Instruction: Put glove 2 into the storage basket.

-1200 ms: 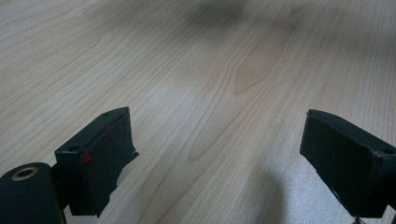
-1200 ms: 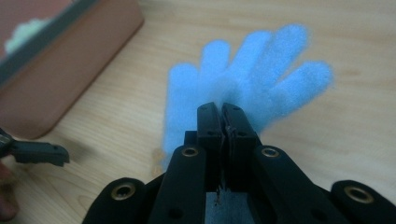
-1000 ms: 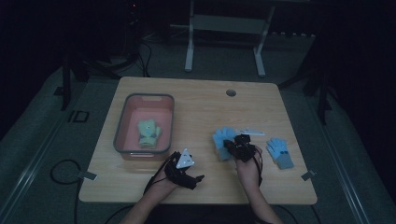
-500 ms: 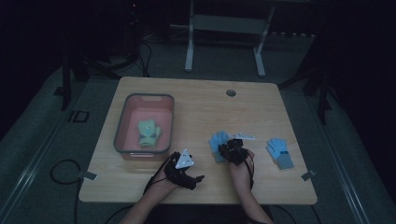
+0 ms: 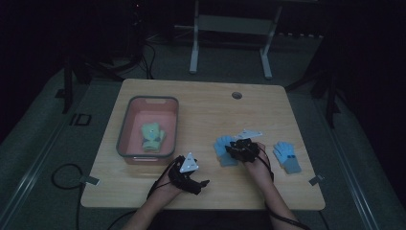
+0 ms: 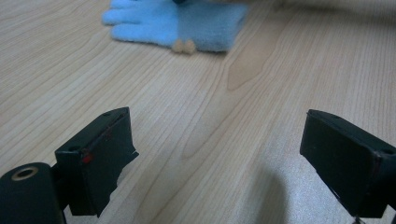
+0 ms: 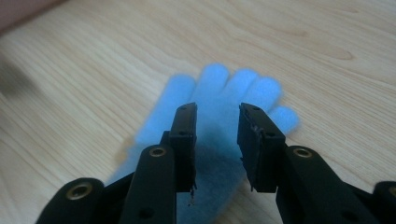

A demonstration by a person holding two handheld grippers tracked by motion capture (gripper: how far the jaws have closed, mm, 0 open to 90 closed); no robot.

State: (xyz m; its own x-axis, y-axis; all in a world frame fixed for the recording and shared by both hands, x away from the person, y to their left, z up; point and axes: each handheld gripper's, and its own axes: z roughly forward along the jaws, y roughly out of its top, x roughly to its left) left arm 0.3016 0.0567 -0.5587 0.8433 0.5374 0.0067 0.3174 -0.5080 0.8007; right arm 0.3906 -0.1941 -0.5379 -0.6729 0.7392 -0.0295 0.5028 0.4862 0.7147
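My right claw (image 7: pixel 215 140) hangs over the nearer blue glove (image 7: pixel 219 126), which lies flat on the wooden surface (image 5: pixel 206 115), fingers pointing away from me; in the high view this glove (image 5: pixel 224 151) sits just left of my right hand. The jaws have just been opening and now stand part-way apart, the glove's palm showing in the gap beneath them, pads not pressing on it. The second blue glove (image 5: pixel 287 157) lies to the right, near but apart. My left claw (image 5: pixel 191 179) rests wide open and empty near the front edge, aimed toward the glove (image 6: pixel 180 23). The pink bin (image 5: pixel 125 139) at left already holds a pale green glove pair (image 5: pixel 152 137). Judgement: step in hand is lining up a pick on the near blue glove. Next move calls for lowering until the pads straddle fabric, then closing and lifting toward the bin.
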